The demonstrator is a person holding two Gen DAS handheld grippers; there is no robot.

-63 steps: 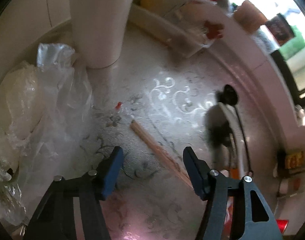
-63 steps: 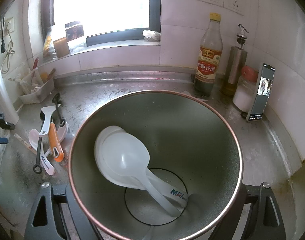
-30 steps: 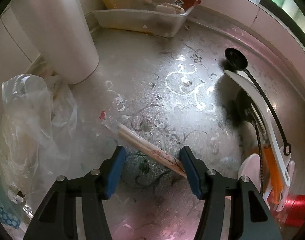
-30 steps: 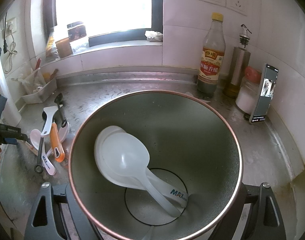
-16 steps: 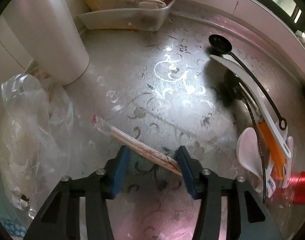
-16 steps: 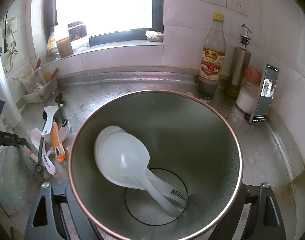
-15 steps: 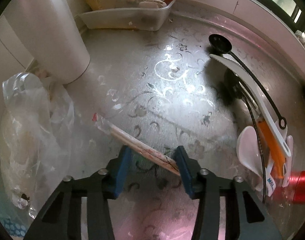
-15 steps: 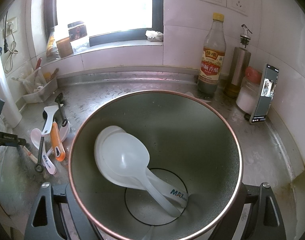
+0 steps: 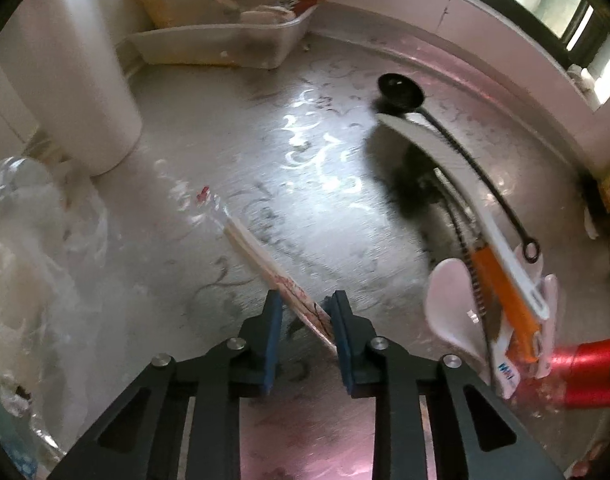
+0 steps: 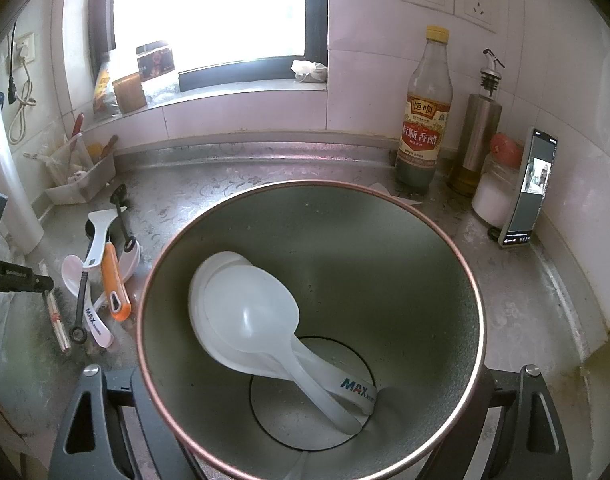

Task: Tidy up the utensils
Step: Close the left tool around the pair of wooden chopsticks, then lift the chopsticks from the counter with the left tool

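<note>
My left hand-held gripper point(image 9: 305, 312) has just been closing around wrapped chopsticks point(image 9: 265, 256); my right hand-held gripper point(image 10: 311, 432) clamps the collecting pot point(image 10: 445, 280).

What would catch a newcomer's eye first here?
The big round metal pot, held in the right claw, fills the right wrist view, with white plastic rice spoons inside. In the left view, the left claw has been closing around wrapped wooden chopsticks on the patterned steel counter.
</note>
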